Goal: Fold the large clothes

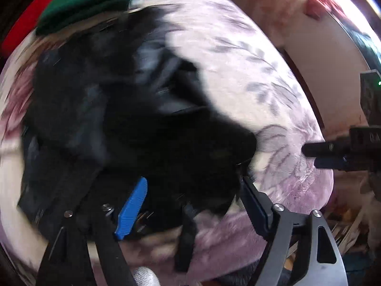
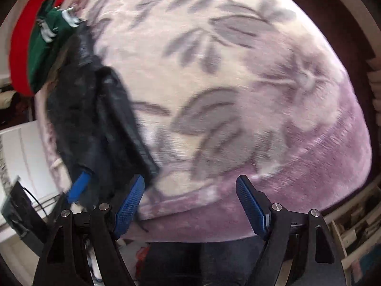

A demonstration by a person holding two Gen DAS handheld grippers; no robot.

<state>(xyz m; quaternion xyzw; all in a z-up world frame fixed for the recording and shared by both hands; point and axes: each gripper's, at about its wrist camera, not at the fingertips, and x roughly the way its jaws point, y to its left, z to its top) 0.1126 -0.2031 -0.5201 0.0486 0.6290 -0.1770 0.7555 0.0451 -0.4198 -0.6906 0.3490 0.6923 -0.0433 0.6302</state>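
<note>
**Both grippers open over the bed, dark garment under the left one**

Nearest in the left wrist view, the left gripper (image 1: 190,205) points steeply down with its jaws spread wide. The black garment (image 1: 123,119) lies bunched directly beneath and ahead of it; dark cloth sits in the gap between the blue pads (image 1: 132,208), but neither pad presses on it. At the right edge of this view part of the other tool shows as black rods and a block.

The right gripper (image 2: 190,205) also stands with its jaws well apart and nothing between them. Below it is only the floral blanket (image 2: 226,83), pale with grey leaves and a mauve border. The black garment (image 2: 100,119) lies to its left, just beside its left finger, a crumpled strip running away up the bed.

Farther off, past the garment's far end, a folded green garment (image 1: 88,0) with white stripes rests against a red cloth (image 2: 20,47) at the bed's edge.
</note>
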